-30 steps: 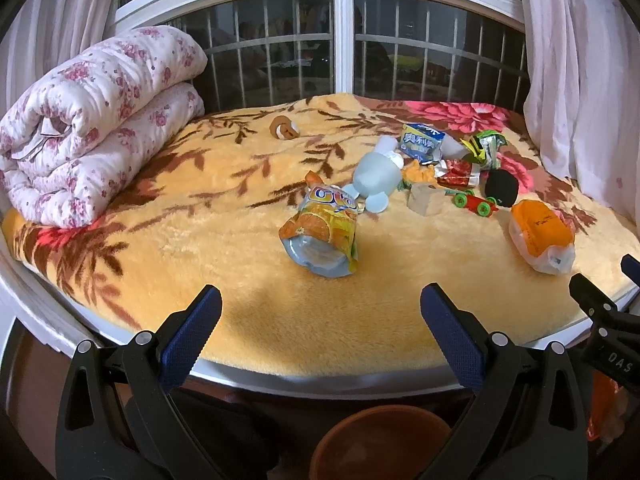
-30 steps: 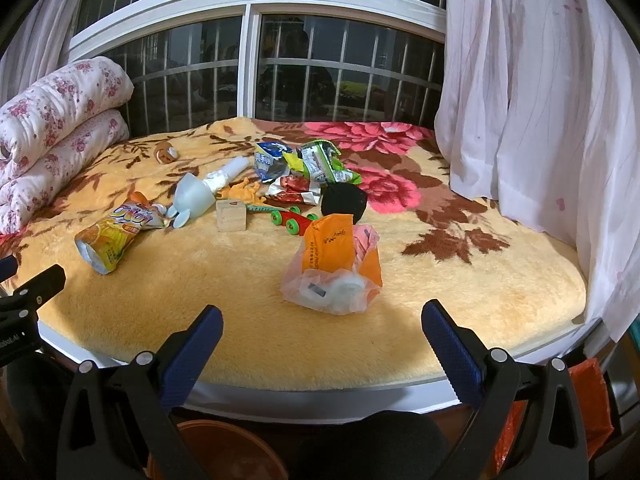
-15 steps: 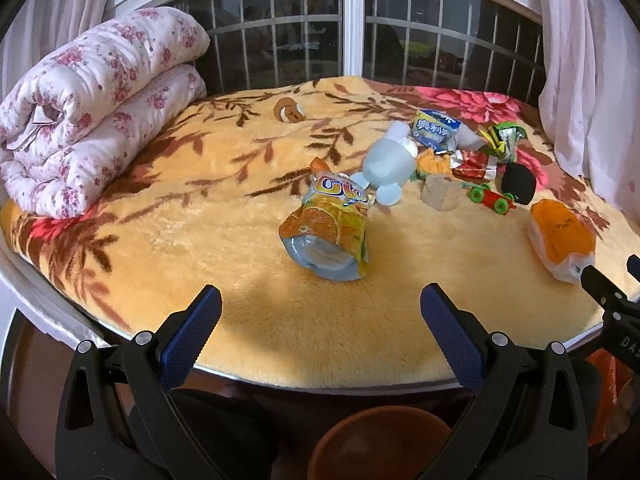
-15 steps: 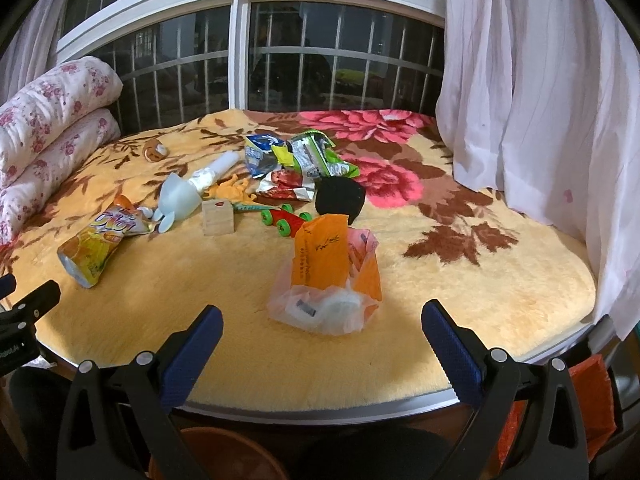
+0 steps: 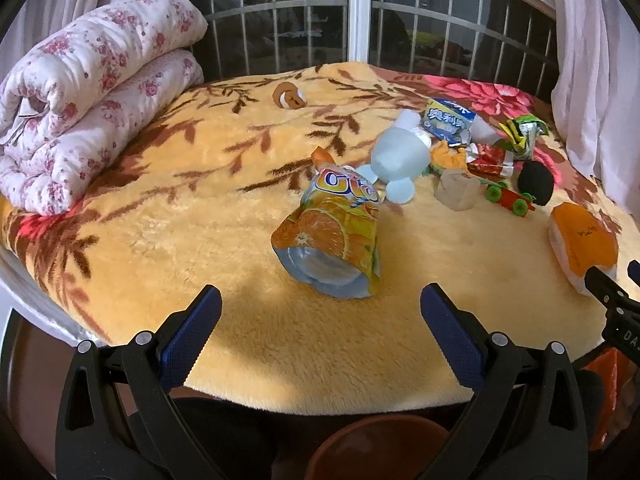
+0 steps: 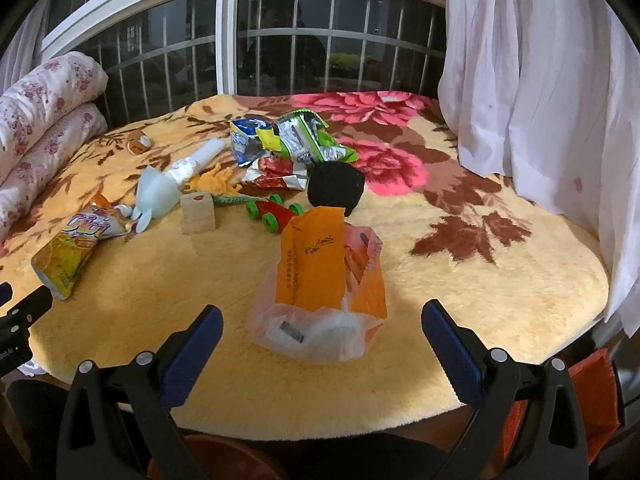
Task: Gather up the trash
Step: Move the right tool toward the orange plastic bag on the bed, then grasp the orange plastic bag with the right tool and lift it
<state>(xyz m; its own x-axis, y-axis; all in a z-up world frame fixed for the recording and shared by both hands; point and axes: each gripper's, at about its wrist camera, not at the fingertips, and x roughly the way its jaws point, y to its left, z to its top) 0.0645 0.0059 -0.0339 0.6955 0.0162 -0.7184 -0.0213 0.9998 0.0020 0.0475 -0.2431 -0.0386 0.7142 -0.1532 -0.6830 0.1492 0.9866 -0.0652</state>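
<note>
A: Where is the left hand-held gripper (image 5: 320, 312)?
B: It hangs over the near edge of the bed (image 5: 168, 216), fingers spread wide with nothing between them. The orange juice pouch (image 5: 332, 240) lies just ahead of it, open end toward the camera.

A: And the right hand-held gripper (image 6: 322, 326)?
B: Also spread wide and holding nothing. The orange plastic bag (image 6: 320, 280) lies on the blanket right in front of it, reaching down between the fingertips, though I cannot tell that they touch it.

A: What other trash is there?
B: Farther back sits a heap: a blue wrapper (image 6: 246, 140), a green wrapper (image 6: 308, 138) and a red foil wrapper (image 6: 276, 170), all overlapping.

A: Anything mixed in with it?
B: A pale blue toy (image 5: 400, 158) just behind the juice pouch, a wooden block (image 6: 197, 213), a red toy car with green wheels (image 6: 272, 212) and a black ball (image 6: 335, 186). The car lies between the block and the ball.

A: And off to the side?
B: A rolled flowered quilt (image 5: 88, 92) on the left of the bed, a white curtain (image 6: 540, 92) on the right, and a brown basin (image 5: 380, 448) below the bed edge.
</note>
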